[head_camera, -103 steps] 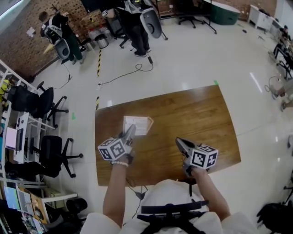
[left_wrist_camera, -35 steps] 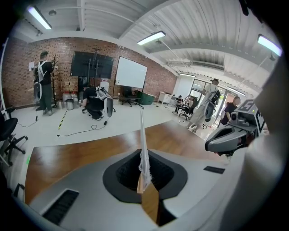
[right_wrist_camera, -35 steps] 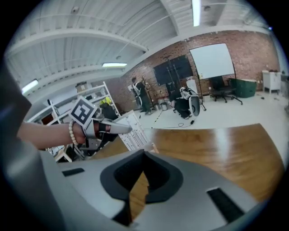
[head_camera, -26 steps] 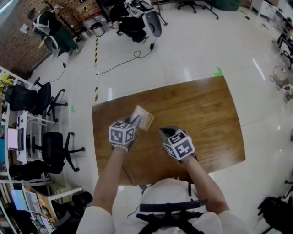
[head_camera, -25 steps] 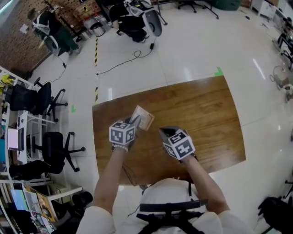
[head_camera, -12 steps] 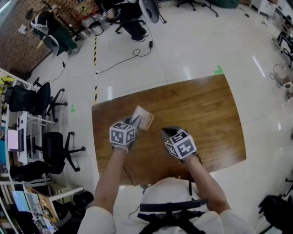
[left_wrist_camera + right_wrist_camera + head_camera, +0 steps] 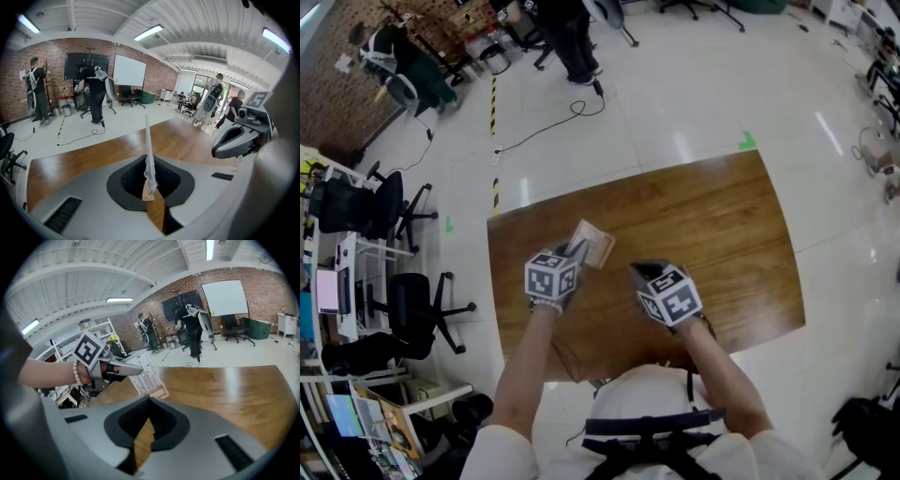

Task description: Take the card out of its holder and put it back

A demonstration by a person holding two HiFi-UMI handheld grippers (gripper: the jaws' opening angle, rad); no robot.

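- Head view: the card holder (image 7: 593, 243) is over the left half of the table (image 7: 722, 225), nearer its left edge than its right and about midway between the far and near edges.
- The left gripper (image 7: 575, 250) is clenched on the holder's near end. In the left gripper view the holder shows edge-on, a thin clear sliver rising straight out of the closed jaws.
- The holder's long axis runs away from the left gripper towards the table's far edge, and the holder is tipped rather than flat.
- In the right gripper view the printed face of the card (image 7: 146, 373) is turned towards the right gripper. The holder's tan strip (image 7: 161, 392) is its lowest part, close over the wood; whether it touches the table I cannot tell.
- The right gripper (image 7: 637, 270) hangs just beside the holder on its right, aimed towards it, with its jaws together and nothing between them.
- About four seconds ago the holder lay flat on the table with its long side across, the left gripper was at its near corner, and the right gripper was well apart near the table's near edge.
- Now the holder is raised and tilted, and the two grippers are near each other.
- Over the last second neither the holder nor the grippers have visibly shifted.
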